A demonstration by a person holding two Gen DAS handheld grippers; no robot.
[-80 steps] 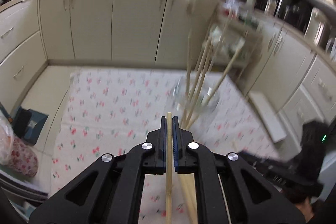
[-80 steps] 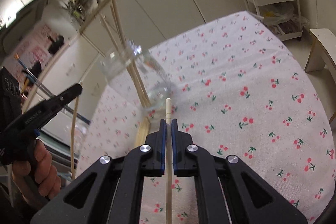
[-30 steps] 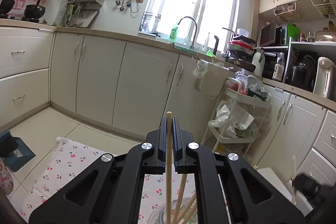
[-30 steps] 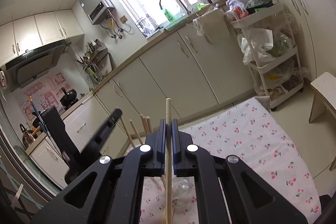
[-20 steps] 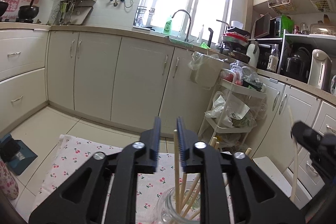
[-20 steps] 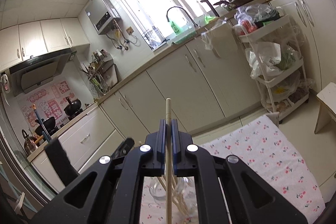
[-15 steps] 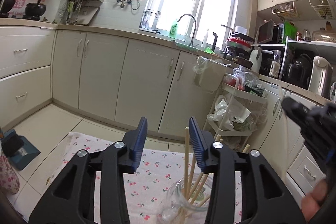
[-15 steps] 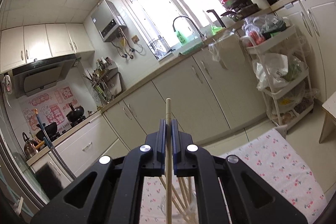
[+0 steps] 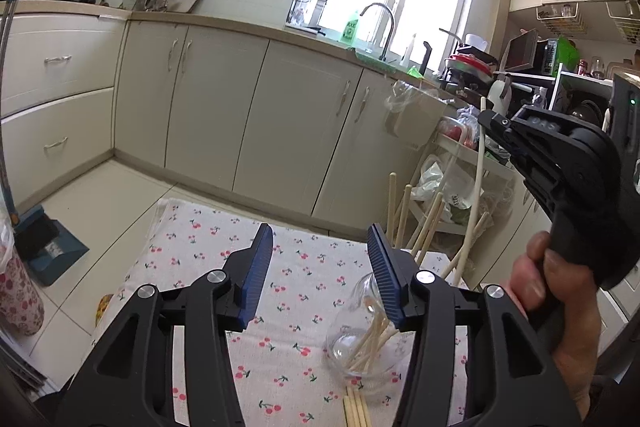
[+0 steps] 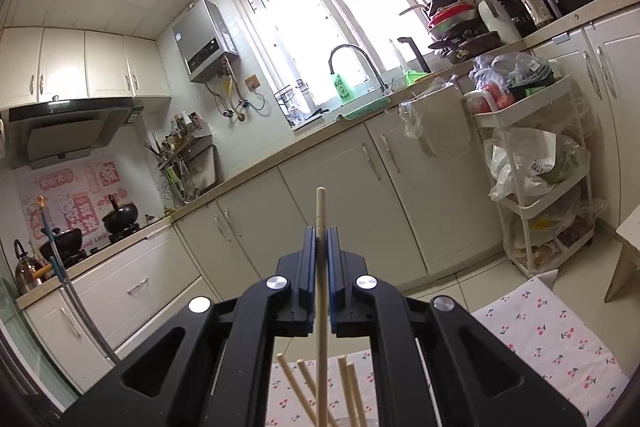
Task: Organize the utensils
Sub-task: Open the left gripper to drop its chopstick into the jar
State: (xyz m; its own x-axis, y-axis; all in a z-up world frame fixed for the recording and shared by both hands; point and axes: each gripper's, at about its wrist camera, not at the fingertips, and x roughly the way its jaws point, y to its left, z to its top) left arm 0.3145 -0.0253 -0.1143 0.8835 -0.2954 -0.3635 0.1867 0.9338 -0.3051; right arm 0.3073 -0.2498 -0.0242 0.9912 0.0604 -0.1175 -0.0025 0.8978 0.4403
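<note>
A clear glass jar [image 9: 362,343] stands on the cherry-print cloth [image 9: 288,291] and holds several wooden chopsticks [image 9: 404,223] that lean right. My left gripper [image 9: 318,267] is open and empty, just left of and above the jar. My right gripper [image 10: 321,241] is shut on one chopstick [image 10: 320,267], held upright above the jar; chopstick tops [image 10: 346,379] show below it. In the left wrist view the right gripper [image 9: 492,119] is at the right with its pale chopstick [image 9: 478,171] reaching down toward the jar. More chopsticks [image 9: 356,411] lie on the cloth in front of the jar.
Cream kitchen cabinets [image 9: 256,119] run behind the table. A white trolley with bags [image 10: 532,171] stands at the right. A blue dustpan [image 9: 48,247] sits on the floor at the left. A white stool [image 10: 624,259] is at the far right.
My left gripper opened and dropped its chopstick into the jar, then drew back to the left. My right gripper carried its chopstick up and over the jar, still upright.
</note>
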